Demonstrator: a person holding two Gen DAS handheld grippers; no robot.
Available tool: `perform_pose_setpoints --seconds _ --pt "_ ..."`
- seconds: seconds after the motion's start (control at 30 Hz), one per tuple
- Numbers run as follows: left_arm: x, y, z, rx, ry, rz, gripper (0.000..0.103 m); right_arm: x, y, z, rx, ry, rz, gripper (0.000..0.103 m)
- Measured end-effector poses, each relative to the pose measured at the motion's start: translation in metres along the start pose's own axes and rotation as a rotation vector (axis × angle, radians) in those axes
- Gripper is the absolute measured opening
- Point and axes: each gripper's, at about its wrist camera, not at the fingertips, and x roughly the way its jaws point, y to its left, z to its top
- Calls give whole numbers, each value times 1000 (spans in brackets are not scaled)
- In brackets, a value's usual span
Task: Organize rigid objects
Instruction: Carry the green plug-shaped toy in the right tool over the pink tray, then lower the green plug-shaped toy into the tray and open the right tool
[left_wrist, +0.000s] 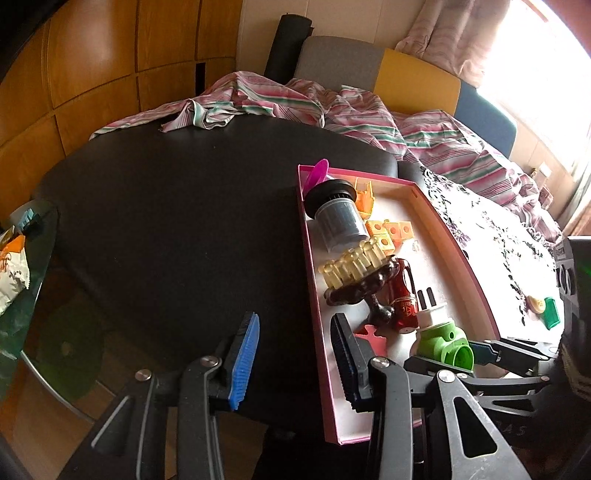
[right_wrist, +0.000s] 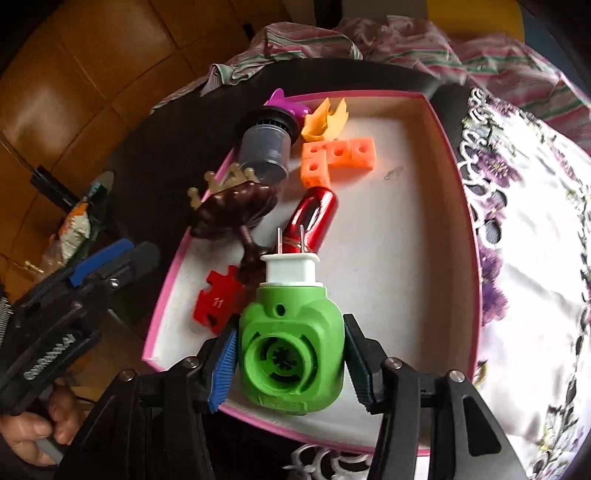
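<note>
We see the green plug-in device (right_wrist: 291, 347) sitting between the fingers of the right gripper (right_wrist: 290, 360), its white pronged end pointing away from the camera over the pink box (right_wrist: 458, 155). Both blue pads (right_wrist: 223, 363) look to be against its sides, so we take it as held, though the right-hand contact is hard to confirm. From the left wrist view the same green device (left_wrist: 445, 343) hangs low over the near end of the box (left_wrist: 314, 280), just past the red puzzle piece (left_wrist: 371, 334).

The left gripper (left_wrist: 293, 358) stands partly apart with nothing between its fingers; its left blue pad (left_wrist: 243, 360) is over the black table (left_wrist: 177, 221) and its other finger is over the box's near left wall. In the right wrist view a hand (right_wrist: 35, 432) holds this gripper just left of the box.

Inside the box lie a dark grey capped cylinder (right_wrist: 264, 147) at the far left, an orange block cluster (right_wrist: 334, 158) beside it, an orange crown-shaped piece (right_wrist: 325, 120) and a purple piece (right_wrist: 282, 101) at the far edge, a red shiny bottle (right_wrist: 314, 218) near the middle, and a dark brown stand (right_wrist: 232, 214) against the left wall with pale yellow pieces (left_wrist: 354, 264) resting on it.
</note>
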Motion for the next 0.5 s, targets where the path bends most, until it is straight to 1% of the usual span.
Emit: perform_pose_setpoints --seconds 0.17,0.27,0.37,0.4,0.43,0.5 --pt "-1 1 -1 -2 -2 0 41 -8 -7 -5 24 -13 24 54" --pt "-2 1 -1 -2 -4 0 41 -15 -9 -8 19 -36 11 53" --pt "-2 0 -1 1 -5 -1 41 -17 -10 -13 43 -42 4 53" --pt "-3 0 -1 2 -4 -3 41 -18 -11 -16 61 -50 -7 53" --pt "-3 0 -1 4 -5 -3 41 -25 -15 -25 102 -62 -36 53" --pt "-5 -1 -1 5 -9 -4 41 -29 -25 -26 220 -83 -78 53"
